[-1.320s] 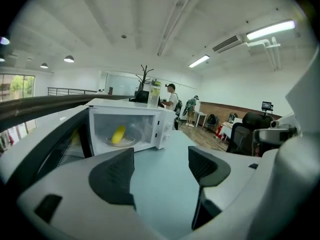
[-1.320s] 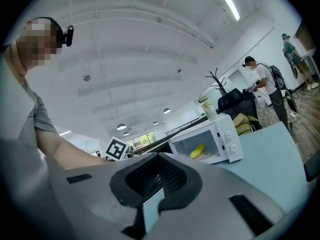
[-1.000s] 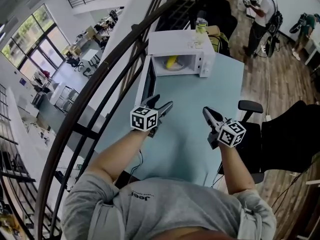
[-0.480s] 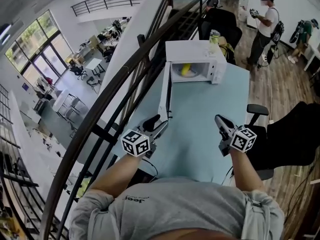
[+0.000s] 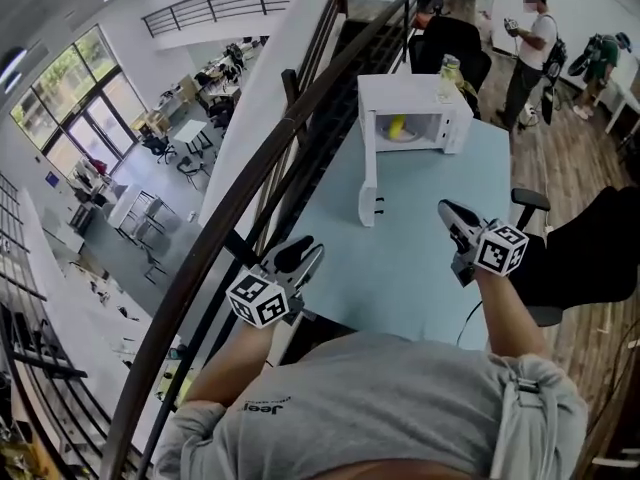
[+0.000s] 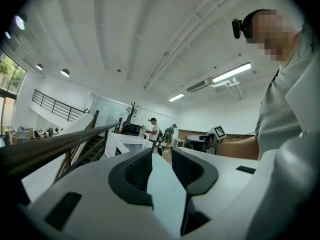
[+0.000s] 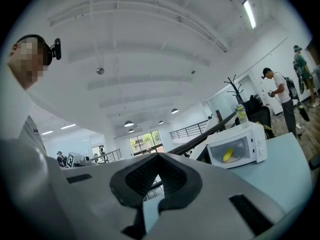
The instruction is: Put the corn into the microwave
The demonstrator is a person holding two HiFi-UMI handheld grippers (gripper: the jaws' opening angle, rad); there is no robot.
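Since earlier frame, left gripper [image 5: 303, 253] and right gripper [image 5: 450, 213] sit nearer body; left fingers [image 6: 132, 176] just closing, narrow gap, empty; right fingers [image 7: 145, 176] together. Inside microwave [image 5: 415, 93]: corn [image 5: 397, 127], door [image 5: 369, 183] open. Risk: hard door shove slides microwave along counter [image 5: 420, 268].

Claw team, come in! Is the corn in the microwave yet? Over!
Left claw just closing, small gap, empty. Right claw shut, empty. Corn inside microwave, door open. Nothing in the way.

Open-plan office (mezzanine level): rows of desks [image 5: 137, 211] below the railing [image 5: 258, 183], swivel chair [image 5: 592, 256] alongside.
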